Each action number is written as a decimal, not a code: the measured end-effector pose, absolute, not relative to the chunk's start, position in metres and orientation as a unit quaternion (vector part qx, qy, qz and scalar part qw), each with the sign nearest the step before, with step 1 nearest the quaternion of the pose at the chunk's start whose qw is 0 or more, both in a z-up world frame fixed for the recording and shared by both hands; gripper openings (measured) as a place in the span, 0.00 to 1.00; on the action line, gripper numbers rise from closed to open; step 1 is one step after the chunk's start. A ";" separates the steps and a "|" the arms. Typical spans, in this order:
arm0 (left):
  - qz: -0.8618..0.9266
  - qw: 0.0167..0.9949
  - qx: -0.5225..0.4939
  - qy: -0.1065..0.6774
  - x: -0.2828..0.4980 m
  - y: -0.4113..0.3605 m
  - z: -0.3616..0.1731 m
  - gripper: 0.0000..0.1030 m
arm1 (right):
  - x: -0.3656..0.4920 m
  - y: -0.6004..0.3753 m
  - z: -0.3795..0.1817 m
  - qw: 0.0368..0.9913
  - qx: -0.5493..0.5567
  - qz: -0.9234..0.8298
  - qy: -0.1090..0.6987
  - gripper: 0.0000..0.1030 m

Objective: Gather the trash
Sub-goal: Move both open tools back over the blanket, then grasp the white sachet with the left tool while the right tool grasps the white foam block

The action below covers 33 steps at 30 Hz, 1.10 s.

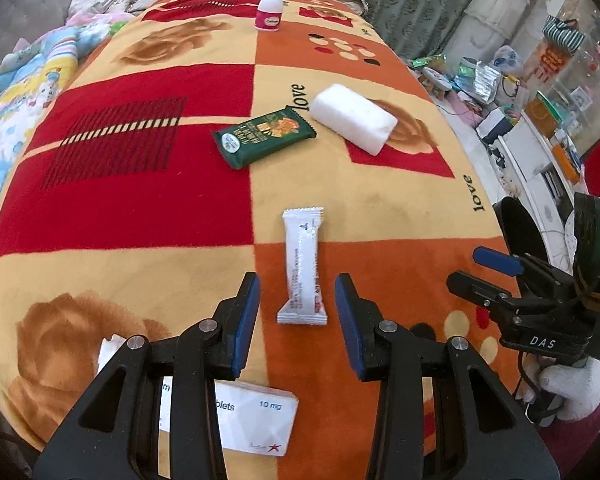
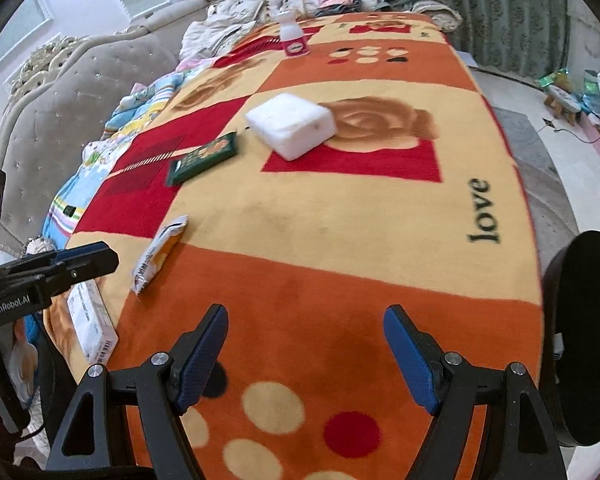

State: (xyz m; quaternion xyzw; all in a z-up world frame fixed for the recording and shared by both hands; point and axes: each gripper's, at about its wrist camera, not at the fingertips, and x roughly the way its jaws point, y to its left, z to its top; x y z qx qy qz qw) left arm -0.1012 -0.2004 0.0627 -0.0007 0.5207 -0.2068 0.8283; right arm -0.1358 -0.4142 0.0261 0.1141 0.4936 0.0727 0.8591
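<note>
Left gripper (image 1: pixel 298 322) gapes over one of two wrappers (image 1: pixel 303 268).

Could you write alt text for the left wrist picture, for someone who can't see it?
An open left gripper frames a white sachet on a patterned blanket. Beyond lie a green wrapper, a white foam block and a small bottle; a tablet box sits beneath.
</note>
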 end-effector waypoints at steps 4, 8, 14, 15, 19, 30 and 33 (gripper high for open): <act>-0.209 0.827 -0.004 0.522 -0.101 -0.198 0.062 0.36 | -0.131 -0.401 0.027 0.858 0.102 0.081 0.496 0.76; -0.215 0.823 -0.009 0.526 -0.099 -0.198 0.059 0.36 | -0.125 -0.392 0.027 0.856 0.093 0.080 0.502 0.76; -0.218 0.819 -0.012 0.530 -0.099 -0.196 0.055 0.36 | -0.120 -0.385 0.028 0.858 0.080 0.071 0.503 0.76; -0.219 0.818 -0.013 0.531 -0.098 -0.196 0.054 0.36 | -0.119 -0.385 0.027 0.857 0.079 0.071 0.504 0.76; -0.225 0.811 -0.024 0.539 -0.096 -0.190 0.053 0.36 | -0.117 -0.382 0.025 0.854 0.078 0.073 0.508 0.76; -0.225 0.809 -0.035 0.542 -0.086 -0.173 0.058 0.36 | -0.112 -0.381 0.023 0.851 0.080 0.069 0.514 0.76; -0.234 0.804 -0.031 0.545 -0.085 -0.186 0.055 0.37 | -0.113 -0.380 0.025 0.854 0.075 0.073 0.509 0.76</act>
